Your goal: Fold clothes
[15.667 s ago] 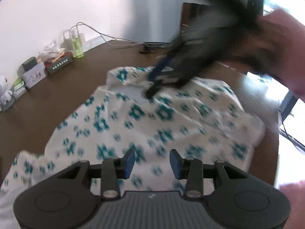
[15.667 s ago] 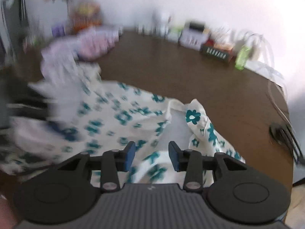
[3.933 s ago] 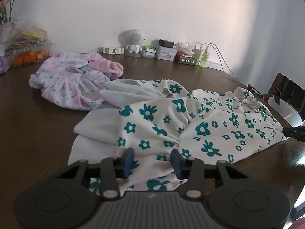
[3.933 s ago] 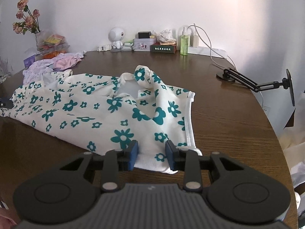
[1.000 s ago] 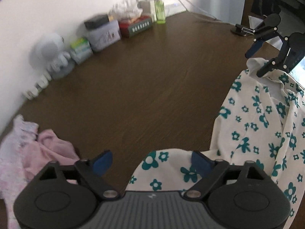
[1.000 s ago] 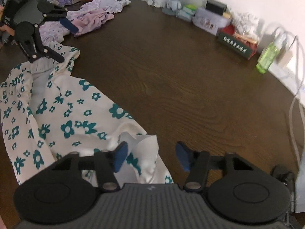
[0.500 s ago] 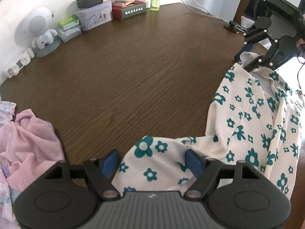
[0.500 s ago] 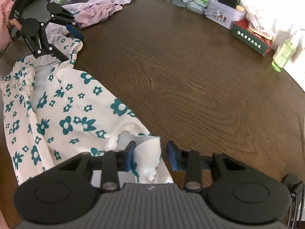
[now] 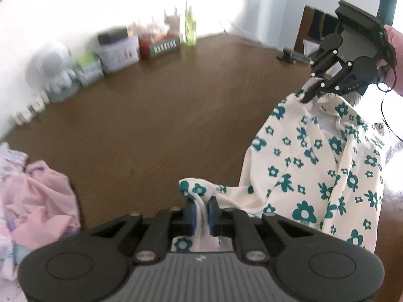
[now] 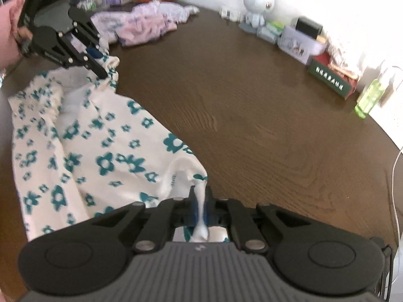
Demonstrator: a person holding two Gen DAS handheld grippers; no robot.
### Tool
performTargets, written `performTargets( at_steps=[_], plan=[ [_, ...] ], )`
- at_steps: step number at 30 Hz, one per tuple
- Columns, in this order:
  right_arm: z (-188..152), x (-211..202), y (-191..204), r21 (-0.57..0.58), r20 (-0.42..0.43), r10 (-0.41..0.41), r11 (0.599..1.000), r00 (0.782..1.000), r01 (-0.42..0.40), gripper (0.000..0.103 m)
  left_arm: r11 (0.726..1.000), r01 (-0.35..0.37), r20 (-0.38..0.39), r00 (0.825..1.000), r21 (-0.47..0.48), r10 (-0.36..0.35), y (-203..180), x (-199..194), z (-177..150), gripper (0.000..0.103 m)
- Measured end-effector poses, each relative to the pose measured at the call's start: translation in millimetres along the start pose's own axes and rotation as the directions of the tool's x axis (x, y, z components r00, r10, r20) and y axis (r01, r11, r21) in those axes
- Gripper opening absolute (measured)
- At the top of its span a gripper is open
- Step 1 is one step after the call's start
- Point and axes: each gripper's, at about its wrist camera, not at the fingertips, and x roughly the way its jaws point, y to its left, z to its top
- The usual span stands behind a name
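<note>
While both claws pinched cloth, the dress [image 9: 314,171] hung between them above the tabletop [image 9: 176,115], held up by two points of one edge. The left claw [image 9: 201,214] was closed tight on a bunched corner of the flowered fabric, its blue pads nearly meeting with a white fold squeezed between them; the right claw [image 10: 199,211] was likewise clamped on a thin twist of the same garment. In each wrist view the other claw showed at the far end of the cloth, raised and gripping it, with a hand [image 10: 8,32] behind the left one. The dress sagged in the middle and its lower part draped down near the table's edge; whether its hem touched the wood could not be told. A pile of pink clothes [image 9: 37,196] lay off to the left, apart from the dress, and boxes, a green bottle [image 9: 190,29] and a white figure [image 10: 257,6] stood along the wall. The step in hand looked like spreading the lifted garment for a lay-down or fold, though one frame could not settle which. To do it well, I judged that the two claws should stay level and draw apart only until the top edge went straight, not so far that the thin pinches slipped. The cloth should come down onto the bare wood in the middle, clear of the pink pile, lower part first so that it lies flat without bunching.
</note>
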Motion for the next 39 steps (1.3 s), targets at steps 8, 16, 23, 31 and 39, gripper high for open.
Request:
performTargets(
  at_steps=[8, 16, 23, 31, 39],
  plan=[
    [-18.7, -63.9, 30.8, -0.014, 0.146, -0.043, 0.999, 0.988, 0.045, 0.003, 0.994, -0.088, 0.19, 0.979, 0.059, 0.075, -38.7, -67.4, -18.3, 0.008],
    [-52.6, -109.0, 89.4, -0.052, 0.198, -0.026, 0.998, 0.98, 0.036, 0.003, 0.985, -0.106, 0.213, 0.974, 0.139, 0.075, -94.2, -117.4, -43.2, 0.008],
    [-86.0, -108.0, 133.9, -0.089, 0.137, 0.01, 0.996, 0.991, 0.003, 0.003, 0.987, -0.046, 0.124, 0.992, 0.156, 0.027, -135.4, -125.5, -90.9, 0.008],
    [-119.1, -90.7, 166.1, -0.111, 0.059, 0.019, 0.994, 0.998, -0.013, 0.003, 0.997, -0.024, 0.091, 0.996, 0.07, 0.017, -139.6, -109.0, -131.2, 0.008],
    [-124.4, -110.4, 156.7, 0.07, 0.208, -0.011, 0.998, 0.978, -0.004, 0.01, 0.999, -0.019, 0.081, 0.997, -0.038, 0.022, -125.6, -103.6, -153.4, 0.012]
  ],
)
